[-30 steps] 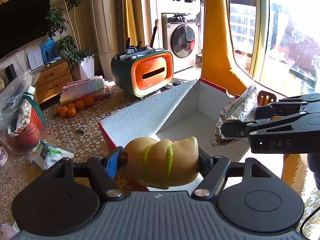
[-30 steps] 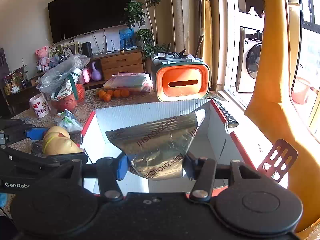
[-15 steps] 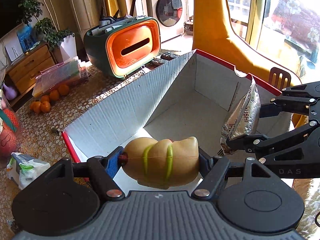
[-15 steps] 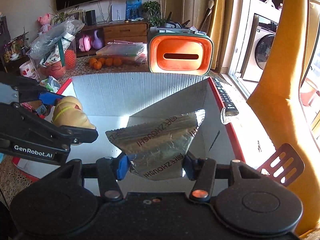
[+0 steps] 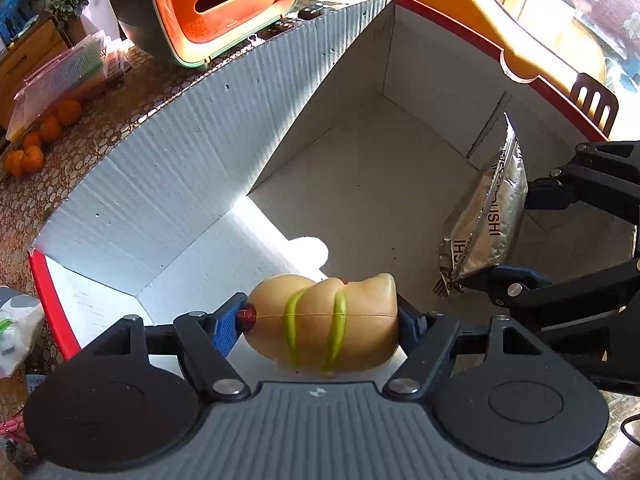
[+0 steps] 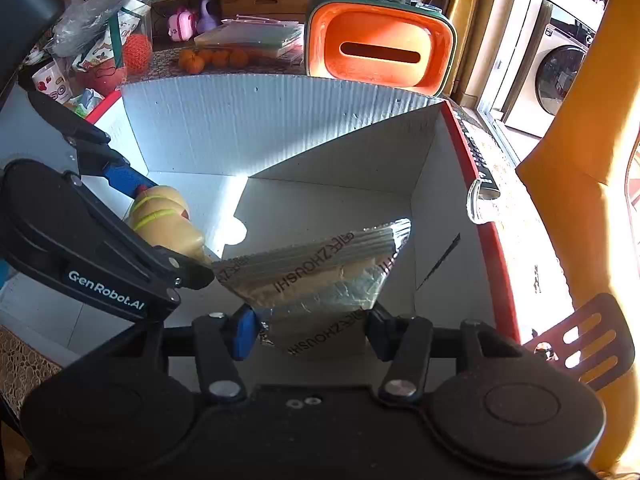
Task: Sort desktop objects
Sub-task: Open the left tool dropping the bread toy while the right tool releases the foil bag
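Left gripper pinches one toy hotdog, right gripper one foil packet, above one box.

Lace-patterned table with white cardboard box, oranges, orange-fronted tissue holder.

Orange-fronted green case stands behind the carton. Oranges lie beside stacked clear plastic folders. Remote control lies along the table's right. Black slotted spatula near right. Washing machine beyond.
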Action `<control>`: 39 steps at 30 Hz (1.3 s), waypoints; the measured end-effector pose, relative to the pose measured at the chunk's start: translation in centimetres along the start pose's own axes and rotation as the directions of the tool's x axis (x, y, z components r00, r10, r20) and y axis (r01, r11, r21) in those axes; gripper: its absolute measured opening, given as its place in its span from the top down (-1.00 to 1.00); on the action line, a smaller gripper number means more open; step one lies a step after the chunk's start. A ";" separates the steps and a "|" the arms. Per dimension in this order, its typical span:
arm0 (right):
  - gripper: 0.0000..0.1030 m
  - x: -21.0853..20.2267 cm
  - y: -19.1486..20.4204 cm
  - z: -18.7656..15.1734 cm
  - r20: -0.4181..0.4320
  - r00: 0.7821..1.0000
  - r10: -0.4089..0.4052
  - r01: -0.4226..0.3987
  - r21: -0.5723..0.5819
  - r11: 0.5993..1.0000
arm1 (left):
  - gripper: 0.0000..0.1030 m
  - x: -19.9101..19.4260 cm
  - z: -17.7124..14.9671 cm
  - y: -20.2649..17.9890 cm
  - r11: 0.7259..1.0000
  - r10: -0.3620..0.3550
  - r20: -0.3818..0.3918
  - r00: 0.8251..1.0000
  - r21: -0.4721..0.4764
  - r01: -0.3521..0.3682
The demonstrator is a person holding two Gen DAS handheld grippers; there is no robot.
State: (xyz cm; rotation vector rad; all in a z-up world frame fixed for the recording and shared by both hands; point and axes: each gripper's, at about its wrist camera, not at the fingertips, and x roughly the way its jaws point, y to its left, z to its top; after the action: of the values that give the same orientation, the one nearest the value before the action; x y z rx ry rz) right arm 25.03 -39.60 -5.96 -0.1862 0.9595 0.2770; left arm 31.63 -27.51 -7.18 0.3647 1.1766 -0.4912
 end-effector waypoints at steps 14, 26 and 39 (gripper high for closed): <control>-0.25 -0.3 -0.1 0.0 0.007 1.000 0.016 -0.016 -0.028 0.999 | -0.45 0.9 0.2 -0.4 1.000 0.018 -0.073 0.997 0.008 -0.017; -0.39 -3.3 0.0 -0.3 0.061 0.997 0.036 -0.036 -0.014 0.999 | -0.49 -3.3 -1.3 -0.3 0.999 0.002 0.048 0.999 -0.032 0.000; -0.44 -7.7 2.4 -0.9 0.144 0.988 0.054 -0.056 0.005 0.998 | -0.49 -9.8 -4.6 0.2 0.997 0.037 0.221 0.975 -0.072 -0.021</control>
State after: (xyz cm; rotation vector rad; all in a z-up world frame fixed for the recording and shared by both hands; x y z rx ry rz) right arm 19.43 -38.72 -0.21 -0.1302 0.8236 0.3325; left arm 25.20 -23.21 0.41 0.2591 0.9671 -0.4523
